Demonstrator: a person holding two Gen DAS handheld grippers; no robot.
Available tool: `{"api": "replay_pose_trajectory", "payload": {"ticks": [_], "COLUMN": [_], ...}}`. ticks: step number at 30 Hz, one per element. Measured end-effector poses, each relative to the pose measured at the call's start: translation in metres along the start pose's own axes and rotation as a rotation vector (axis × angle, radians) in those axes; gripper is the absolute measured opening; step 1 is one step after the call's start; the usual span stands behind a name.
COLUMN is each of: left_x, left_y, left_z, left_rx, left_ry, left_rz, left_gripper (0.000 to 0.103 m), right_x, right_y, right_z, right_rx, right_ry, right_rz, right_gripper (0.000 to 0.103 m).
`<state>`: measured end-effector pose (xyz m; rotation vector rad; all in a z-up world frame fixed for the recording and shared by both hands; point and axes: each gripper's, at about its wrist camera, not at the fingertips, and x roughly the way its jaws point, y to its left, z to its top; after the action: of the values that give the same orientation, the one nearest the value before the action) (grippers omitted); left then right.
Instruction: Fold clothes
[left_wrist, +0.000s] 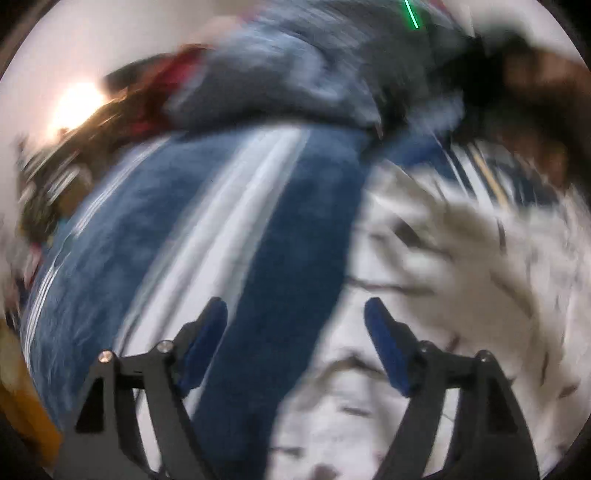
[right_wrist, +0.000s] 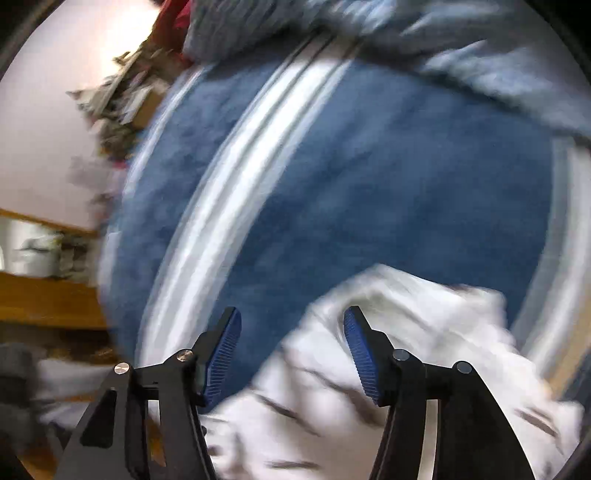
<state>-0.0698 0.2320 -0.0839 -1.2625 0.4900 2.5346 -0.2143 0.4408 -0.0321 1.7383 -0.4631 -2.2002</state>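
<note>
Showing both grippers poised over the work surface, each view looks steeply down along its fingers onto a blue blanket (left_wrist: 177, 236) with pale stripes, spread flat so that it serves as the folding surface. The white garment (left_wrist: 461, 295), marked with thin dark lines, lies crumpled on this blanket, to the right in the left wrist view and in the lower right of the right wrist view (right_wrist: 369, 369). Both pictures are heavily smeared, so the garment's type and edges cannot be told.

Left gripper (left_wrist: 295, 314): fingers well apart, nothing between the pads; the gap straddles the boundary between blanket and white cloth, a likely position for taking hold of an edge.

Right gripper (right_wrist: 291, 321): fingers apart, pads clear of the cloth; the right finger (right_wrist: 360, 354) stands over the garment's near edge. No fabric is pinched in either view.

A blue-grey heap of other clothing (right_wrist: 424, 48) sits at the far side of the blanket, apparently kept out of the folding area. A wooden ledge (right_wrist: 48, 299) and cluttered items show at the left. Judged from the rumpled cloth, folding of this piece is at an early stage.
</note>
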Motion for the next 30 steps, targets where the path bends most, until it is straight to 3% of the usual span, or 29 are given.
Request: {"api": "replay_pose_trajectory", "payload": {"ticks": [1, 3, 4, 5, 7, 9, 11, 14, 17, 20, 22, 25, 28, 29, 30], "left_x": [0.02, 0.045, 0.041, 0.033, 0.008, -0.015, -0.029, -0.034, -0.033, -0.023, -0.014, 0.0, 0.003, -0.001, -0.004], "left_y": [-0.006, -0.01, -0.001, 0.006, 0.002, -0.021, -0.062, -0.164, -0.258, -0.304, -0.297, -0.28, -0.258, -0.251, -0.243], "left_z": [-0.004, -0.005, 0.0, 0.009, 0.026, 0.043, 0.056, 0.061, 0.05, 0.045, 0.041, 0.039, 0.039, 0.038, 0.038], "left_rx": [0.028, 0.041, 0.001, -0.039, -0.053, -0.02, 0.054, 0.232, 0.387, 0.482, 0.446, 0.354, 0.256, 0.237, 0.217], "left_ry": [0.055, 0.135, 0.14, 0.141, 0.102, 0.052, 0.039, 0.074, 0.127, 0.109, 0.131, 0.172, 0.19, 0.185, 0.181], "left_rz": [0.022, 0.058, 0.069, 0.085, 0.089, 0.014, -0.119, -0.299, -0.36, -0.262, -0.253, -0.262, -0.282, -0.289, -0.295], "left_gripper": [0.077, 0.089, 0.083, 0.066, 0.063, 0.067, 0.075, 0.075, 0.076, 0.074, 0.076, 0.088, 0.086, 0.085, 0.083], "right_x": [-0.013, -0.05, -0.068, -0.086, -0.122, -0.156, -0.185, -0.212, -0.22, -0.214, -0.211, -0.201, -0.192, -0.189, -0.189], "right_y": [-0.01, -0.039, -0.053, -0.067, -0.098, -0.14, -0.183, -0.248, -0.285, -0.317, -0.337, -0.348, -0.344, -0.344, -0.344], "right_z": [-0.011, -0.04, -0.054, -0.073, -0.123, -0.184, -0.244, -0.332, -0.387, -0.406, -0.408, -0.401, -0.386, -0.382, -0.379], "right_rx": [0.024, 0.101, 0.14, 0.164, 0.183, 0.227, 0.301, 0.492, 0.576, 0.627, 0.673, 0.643, 0.564, 0.557, 0.563], "right_ry": [-0.042, -0.15, -0.204, -0.249, -0.319, -0.344, -0.354, -0.356, -0.36, -0.376, -0.434, -0.527, -0.59, -0.592, -0.587], "right_rz": [-0.011, -0.049, -0.067, -0.074, -0.076, -0.155, -0.234, -0.268, -0.301, -0.3, -0.246, -0.207, -0.174, -0.133, -0.097], "right_gripper": [0.06, 0.06, 0.06, 0.06, 0.07, 0.071, 0.071, 0.071, 0.071, 0.071, 0.071, 0.075, 0.074, 0.068, 0.036]}}
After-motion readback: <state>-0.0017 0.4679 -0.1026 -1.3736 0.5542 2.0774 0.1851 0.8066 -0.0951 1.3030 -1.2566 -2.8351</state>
